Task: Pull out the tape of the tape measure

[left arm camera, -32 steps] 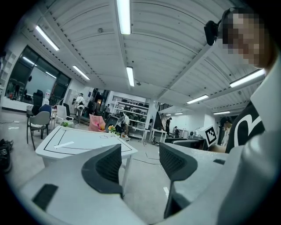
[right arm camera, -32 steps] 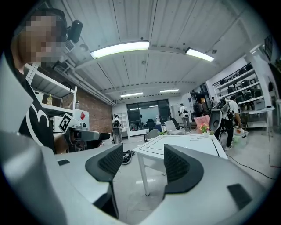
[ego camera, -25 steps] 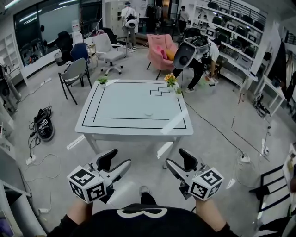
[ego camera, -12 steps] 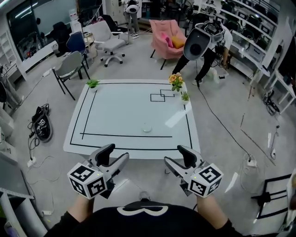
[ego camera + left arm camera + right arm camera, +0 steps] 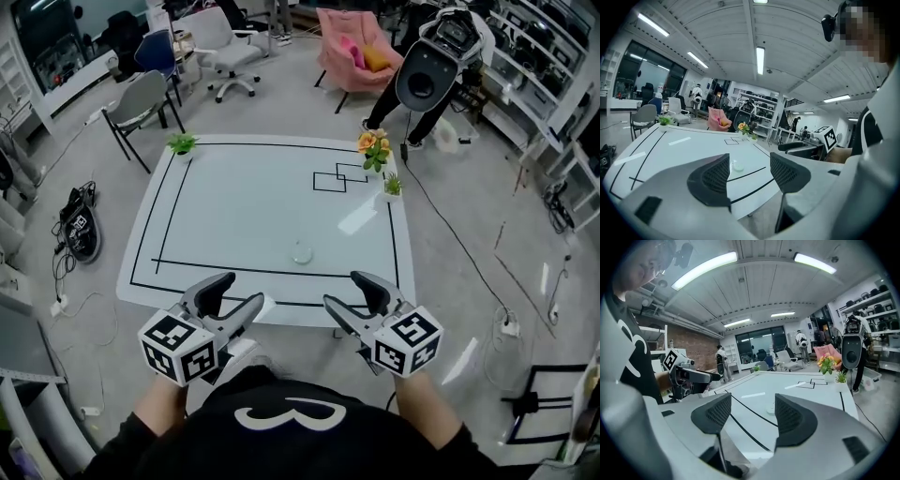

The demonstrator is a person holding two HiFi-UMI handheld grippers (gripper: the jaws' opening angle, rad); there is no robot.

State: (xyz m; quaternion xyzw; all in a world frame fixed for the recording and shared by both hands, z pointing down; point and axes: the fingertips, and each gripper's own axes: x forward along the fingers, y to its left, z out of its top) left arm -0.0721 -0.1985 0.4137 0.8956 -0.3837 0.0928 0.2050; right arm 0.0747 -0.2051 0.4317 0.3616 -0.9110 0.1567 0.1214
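Observation:
A small round white tape measure (image 5: 301, 253) lies on the white table (image 5: 234, 202), just beyond the near black line. No tape shows outside it. My left gripper (image 5: 240, 293) and right gripper (image 5: 345, 292) hover side by side over the table's near edge, both open and empty. The tape measure is ahead of and between them, untouched. In the left gripper view the tape measure (image 5: 738, 165) shows between the spread jaws of the left gripper (image 5: 750, 173), far off. In the right gripper view the tape measure (image 5: 771, 409) likewise lies beyond the right gripper (image 5: 752, 417).
Black lines frame the tabletop. An orange flower pot (image 5: 373, 146) and a small green plant (image 5: 393, 186) stand at the far right edge, another plant (image 5: 182, 142) at the far left corner. Chairs (image 5: 142, 101), a pink armchair (image 5: 352, 52) and floor cables (image 5: 75, 234) surround the table.
I have come closer to the table. Both grippers, earlier over the floor short of it, now reach its near edge. Their jaws stay open.

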